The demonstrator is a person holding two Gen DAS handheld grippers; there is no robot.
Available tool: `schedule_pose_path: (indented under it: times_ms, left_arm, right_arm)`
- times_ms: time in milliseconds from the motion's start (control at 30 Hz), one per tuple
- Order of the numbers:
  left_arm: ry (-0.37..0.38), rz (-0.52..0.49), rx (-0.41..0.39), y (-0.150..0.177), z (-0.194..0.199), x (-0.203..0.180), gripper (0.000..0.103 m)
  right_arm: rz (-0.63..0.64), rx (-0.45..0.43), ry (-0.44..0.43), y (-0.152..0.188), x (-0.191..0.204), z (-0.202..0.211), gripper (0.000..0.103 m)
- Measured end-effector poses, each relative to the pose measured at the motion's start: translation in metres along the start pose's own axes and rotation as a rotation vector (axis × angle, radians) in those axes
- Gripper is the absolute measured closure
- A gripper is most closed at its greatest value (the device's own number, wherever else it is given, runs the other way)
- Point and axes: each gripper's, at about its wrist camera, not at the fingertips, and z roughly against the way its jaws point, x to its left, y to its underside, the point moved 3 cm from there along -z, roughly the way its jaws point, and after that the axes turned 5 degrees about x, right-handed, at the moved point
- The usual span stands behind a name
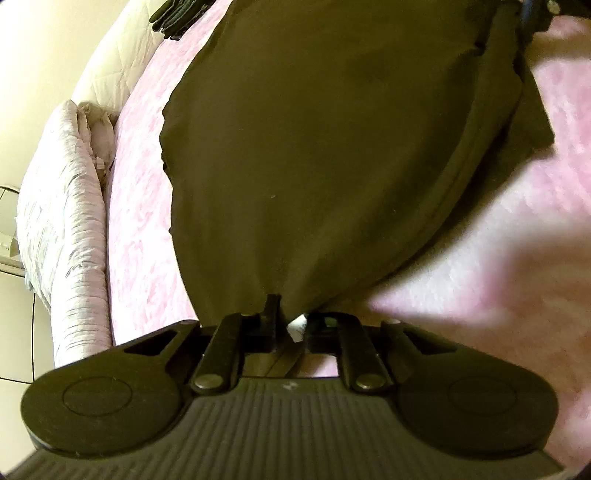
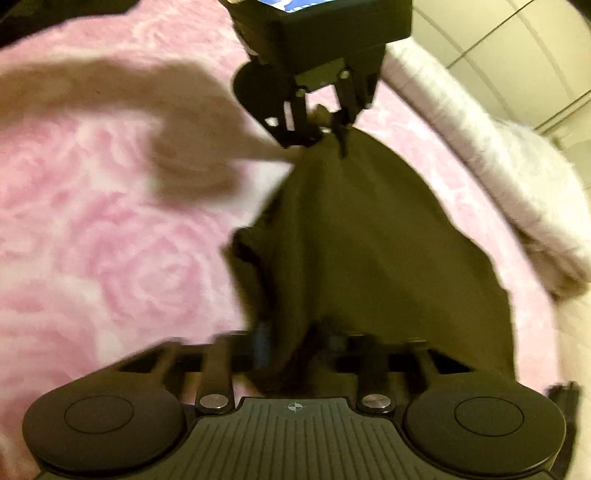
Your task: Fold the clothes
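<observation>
A dark olive garment [image 1: 314, 147] hangs stretched above a pink bedspread. My left gripper [image 1: 290, 314] is shut on its near corner, the cloth bunched between the fingers. In the right wrist view the same garment [image 2: 369, 240] runs from my right gripper [image 2: 295, 350], shut on one corner, across to the left gripper [image 2: 325, 129], which pinches the far corner. The cloth sags between the two grippers. The right gripper shows as a dark shape at the top right of the left wrist view, its fingers hidden.
The pink rose-patterned bedspread [image 2: 110, 240] covers the bed. A rolled pale quilt [image 1: 70, 221] lies along the bed's edge, and a white padded mattress edge [image 1: 122, 62] beside it. A stack of dark folded clothes [image 1: 177, 14] sits at the far side.
</observation>
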Motion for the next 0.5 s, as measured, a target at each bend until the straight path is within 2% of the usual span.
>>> schedule_pose_path:
  times_ms: [233,400,500]
  left_arm:
    - [-0.001,0.033,0.028,0.006,0.046,0.001,0.097]
    - [0.048,0.023,0.079,0.006,0.087,0.006,0.096]
    - [0.087,-0.005,0.110,-0.001,0.104,0.024,0.096]
  right_arm:
    - [-0.057,-0.030,-0.153,-0.012,-0.008,0.036,0.095]
    - [-0.106,-0.066,-0.269,-0.017,-0.011,0.074,0.096]
    - [-0.207,-0.097,-0.356,-0.013,-0.035,0.092,0.096]
